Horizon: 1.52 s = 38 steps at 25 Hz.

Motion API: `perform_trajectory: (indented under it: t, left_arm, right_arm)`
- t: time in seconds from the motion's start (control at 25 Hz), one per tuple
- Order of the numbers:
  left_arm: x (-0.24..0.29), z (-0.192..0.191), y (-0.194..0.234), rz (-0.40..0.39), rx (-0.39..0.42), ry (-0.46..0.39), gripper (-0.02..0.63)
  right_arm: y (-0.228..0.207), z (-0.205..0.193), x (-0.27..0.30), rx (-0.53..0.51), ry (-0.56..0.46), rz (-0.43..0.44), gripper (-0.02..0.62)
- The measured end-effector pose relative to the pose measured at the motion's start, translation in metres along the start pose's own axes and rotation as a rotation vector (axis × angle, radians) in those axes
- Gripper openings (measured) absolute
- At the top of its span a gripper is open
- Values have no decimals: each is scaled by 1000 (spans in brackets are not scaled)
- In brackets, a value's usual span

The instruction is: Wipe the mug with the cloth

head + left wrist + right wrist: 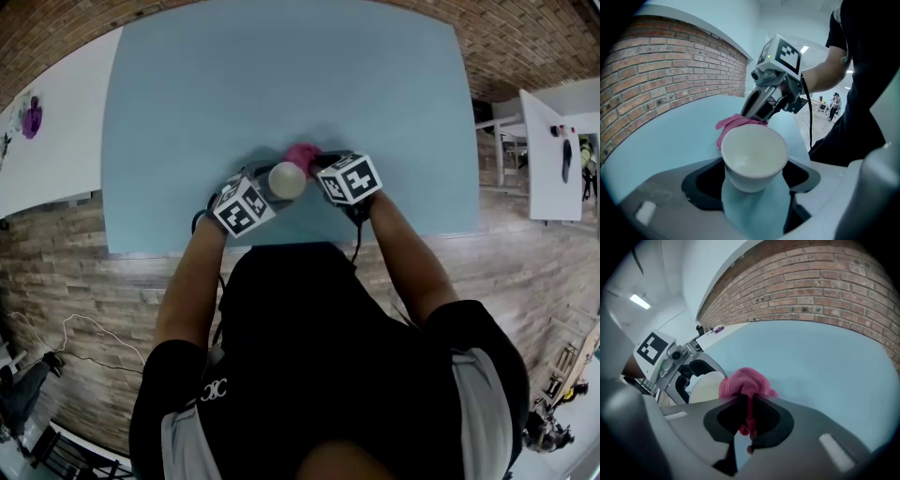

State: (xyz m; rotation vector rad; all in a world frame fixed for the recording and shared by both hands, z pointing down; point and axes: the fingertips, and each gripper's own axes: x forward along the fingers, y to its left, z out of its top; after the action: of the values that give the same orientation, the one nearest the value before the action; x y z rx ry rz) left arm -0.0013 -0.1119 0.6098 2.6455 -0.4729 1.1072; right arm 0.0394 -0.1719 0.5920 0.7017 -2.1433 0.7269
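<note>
From my feed, the work goes on over a pale blue table (pixel 281 84), a smooth, matte rectangle with nothing else lying on it. A red brick wall (pixel 670 70) with rough mortar lines runs along its far edge, and the floor (pixel 84 272) around it is pale wood-look planking. I can see the person's bare forearms and black shirt near the table's near edge.

The left gripper (pixel 267 187) is closed around the mug (pixel 752 157), gripping its sides. The mug is lifted clear of the table top. It is white and glossy, round at the rim and tapering toward the base, with its open mouth tipped toward that gripper's camera. I see no handle.

The right gripper (pixel 317 161) has its jaws nearly together, pinching the cloth (pixel 743 380). The cloth is a pink, nubbly knit, bunched into a soft lump at the jaw tips with a thin strip of it running back between them. The lump sits against the mug's far side at the rim, as far as I can tell touching it.
</note>
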Motion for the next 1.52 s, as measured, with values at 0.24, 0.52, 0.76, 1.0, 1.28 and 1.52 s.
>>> perform_trajectory:
  t: [0.24,0.52,0.76,1.0,1.28,1.52]
  left_arm:
    - [3,3,-5,11,-6,-11,399]
    - [3,4,-6,36,-27,-31,399]
    - [2,2,-6,41,-34,-23,399]
    - [1,-1,-7,53,-45,-25,399]
    - [-2,-7,-6,62,-64,-12,399]
    - [-2,-8,-5,75,-86,-22,399]
  right_arm:
    - [5,1,18,-4,90,214,35]
    - [14,14,27,-56,174,402,35]
    - [30,35,36,-129,170,452,35]
    - [33,31,34,-141,185,478,35]
    - [23,-5,17,-262,274,425,35]
    - [7,-27,-1,-178,215,383,35]
